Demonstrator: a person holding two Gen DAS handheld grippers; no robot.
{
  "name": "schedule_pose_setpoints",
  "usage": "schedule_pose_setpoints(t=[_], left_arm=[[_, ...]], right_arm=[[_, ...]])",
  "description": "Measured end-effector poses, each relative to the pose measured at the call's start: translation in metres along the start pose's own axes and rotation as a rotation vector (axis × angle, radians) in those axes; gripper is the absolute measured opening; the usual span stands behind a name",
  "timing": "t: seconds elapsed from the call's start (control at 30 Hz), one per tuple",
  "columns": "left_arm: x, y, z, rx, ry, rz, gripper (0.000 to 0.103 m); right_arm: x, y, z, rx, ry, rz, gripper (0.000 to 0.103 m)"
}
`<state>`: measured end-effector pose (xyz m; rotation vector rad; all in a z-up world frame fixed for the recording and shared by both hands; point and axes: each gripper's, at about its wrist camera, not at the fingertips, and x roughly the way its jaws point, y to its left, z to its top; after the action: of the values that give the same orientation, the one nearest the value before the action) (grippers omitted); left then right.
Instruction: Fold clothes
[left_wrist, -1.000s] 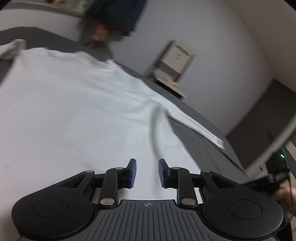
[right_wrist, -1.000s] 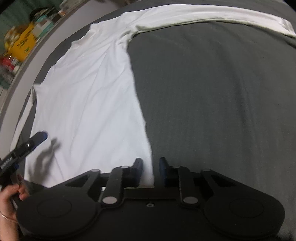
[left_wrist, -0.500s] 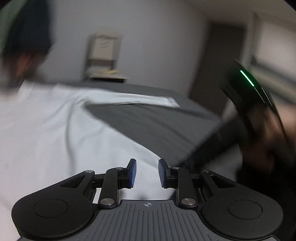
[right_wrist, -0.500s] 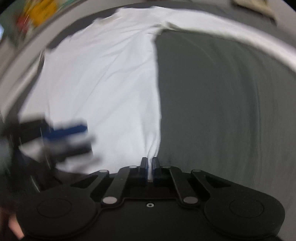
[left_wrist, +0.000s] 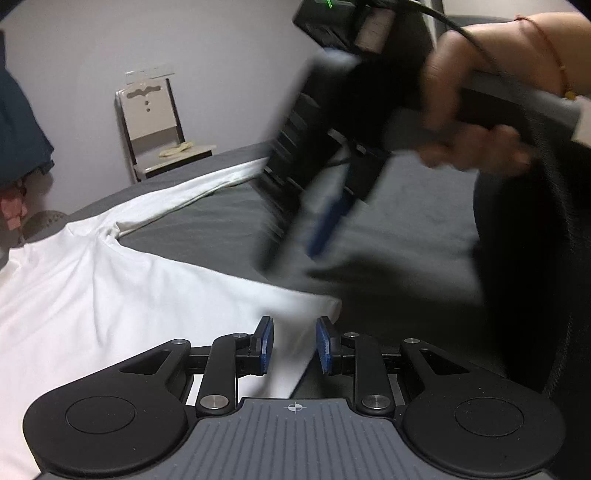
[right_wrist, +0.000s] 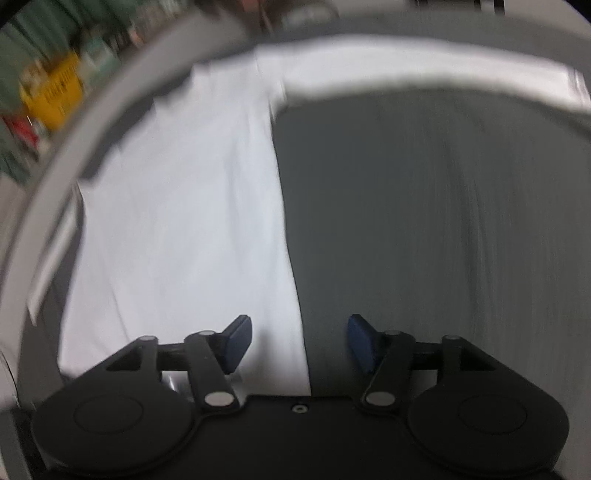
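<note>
Left claw sat with its blue pads parted a moderate way, holding nothing; the lower right corner of the white shirt lay directly under and between them, low centre of the left wrist frame. Right claw stood wide open and empty, the shirt's side edge running up the middle of its frame from the gap between the pads, white to the left, bare grey bed to the right. Shirt's long axis ran away from both claws toward the top of the frames, with one sleeve stretched toward upper centre of the left view. In that view the right claw appeared blurred, above the bed at centre right. Judged: left claw was the nearer to the hem corner, and only needed to drop and close.
</note>
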<state>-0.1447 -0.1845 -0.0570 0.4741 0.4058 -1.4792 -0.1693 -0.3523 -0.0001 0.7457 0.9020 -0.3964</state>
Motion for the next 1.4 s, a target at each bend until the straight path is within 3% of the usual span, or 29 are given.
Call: schedule_pose_setpoints(t=[0.1,0.17,0.27,0.37,0.5,0.57,0.63,0.83,0.93,1.03,1.1,1.17,1.3,1.4], left_arm=[[0.001,0.014,0.0,-0.134,-0.019,-0.012,0.025],[0.004,0.028,-0.003,-0.253,-0.017,-0.04,0.025],[0.007,0.052,-0.015,-0.442,-0.007,-0.1,0.025],[0.0,0.075,-0.021,-0.586,-0.056,-0.14,0.025],[-0.036,0.12,-0.035,-0.804,-0.218,-0.054,0.025],[-0.05,0.128,-0.04,-0.803,-0.248,0.025,0.025],[-0.046,0.125,-0.039,-0.707,-0.202,0.057,0.025],[-0.014,0.079,-0.026,-0.55,-0.068,-0.128,0.025],[-0.014,0.067,-0.031,-0.496,-0.046,-0.158,0.025],[-0.014,0.065,-0.032,-0.483,-0.03,-0.187,0.025],[-0.016,0.07,-0.034,-0.524,-0.014,-0.224,0.025],[-0.022,0.075,-0.038,-0.535,0.006,-0.262,0.025],[-0.027,0.067,-0.038,-0.492,0.066,-0.302,0.025],[-0.028,0.068,-0.036,-0.483,0.079,-0.313,0.025]], right_arm=[[0.012,0.0,0.043,0.039,-0.099,0.131,0.059],[0.03,-0.002,0.075,0.052,-0.126,0.229,0.059],[0.059,-0.002,0.102,0.018,-0.137,0.306,0.061],[0.084,-0.006,0.117,-0.005,-0.112,0.355,0.061],[0.073,-0.025,0.114,0.01,-0.142,0.457,0.064],[0.067,-0.037,0.113,0.038,-0.172,0.479,0.065],[0.068,-0.05,0.117,0.104,-0.203,0.498,0.066],[0.121,-0.059,0.15,0.327,-0.2,0.476,0.065],[0.149,-0.05,0.162,0.391,-0.189,0.473,0.062],[0.171,-0.048,0.167,0.498,-0.197,0.434,0.046],[0.181,-0.048,0.169,0.55,-0.21,0.406,0.022],[0.187,-0.049,0.169,0.572,-0.226,0.378,0.011],[0.174,-0.049,0.172,0.491,-0.309,0.254,0.006],[0.176,-0.054,0.174,0.478,-0.28,0.27,0.007]])
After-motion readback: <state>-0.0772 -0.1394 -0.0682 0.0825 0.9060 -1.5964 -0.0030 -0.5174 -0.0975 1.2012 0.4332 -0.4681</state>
